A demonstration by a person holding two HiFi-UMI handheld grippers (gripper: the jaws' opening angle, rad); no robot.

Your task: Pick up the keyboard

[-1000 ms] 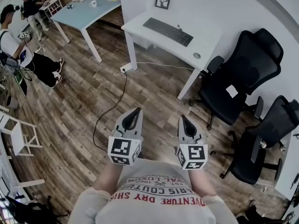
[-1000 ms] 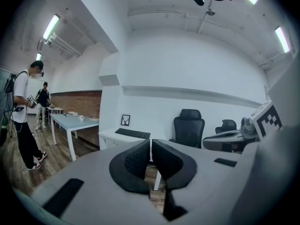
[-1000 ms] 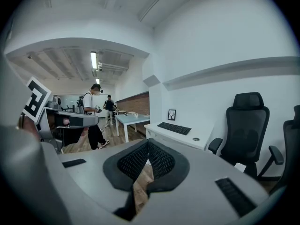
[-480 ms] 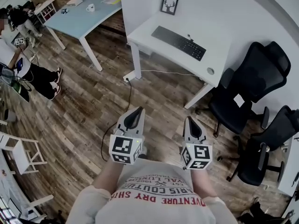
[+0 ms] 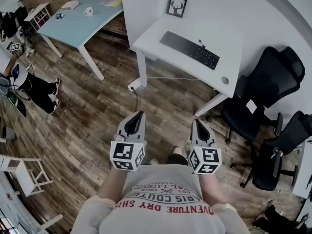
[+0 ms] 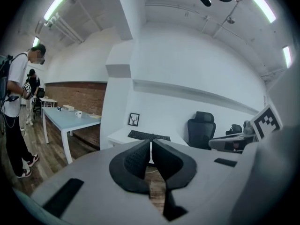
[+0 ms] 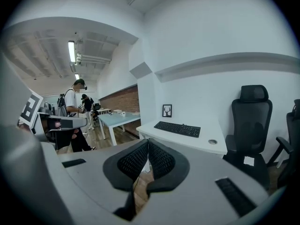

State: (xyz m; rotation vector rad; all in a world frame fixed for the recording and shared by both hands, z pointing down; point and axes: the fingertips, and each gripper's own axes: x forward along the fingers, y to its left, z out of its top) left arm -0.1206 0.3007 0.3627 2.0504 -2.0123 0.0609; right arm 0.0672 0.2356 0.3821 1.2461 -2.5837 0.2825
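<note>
A wood-floored office, with a white tabletop (image 5: 157, 42) ahead by the wall. The keyboard (image 5: 190, 49) lies there untouched, well apart from me. My left gripper (image 5: 138, 118) and right gripper (image 5: 197, 128) have their jaws clenched on nothing. I judge the approach and grasp remain.

**Open floor up to the white counter, with chairs at its right end**

In the head view, the wooden floor (image 5: 87, 116) lies open between the left tool (image 5: 139, 115), the right tool (image 5: 195, 124) and the front edge of the white counter (image 5: 158, 38). Only a thin dark cable (image 5: 137, 99) crosses it, running from a power strip (image 5: 133, 86) beside the counter's left leg. On the counter, bare surface shows in front of and left of the keyboard (image 5: 190, 49). A picture frame (image 5: 176, 6) stands behind the keyboard against the wall, and a round grommet (image 5: 224, 80) sits near the counter's right end. A black office chair (image 5: 263, 94) stands just beside that end, with a second chair (image 5: 278, 155) beyond it. A white wall column (image 5: 139, 4) rises just left of the counter, and a blue table (image 5: 78, 21) stands further left.
</note>
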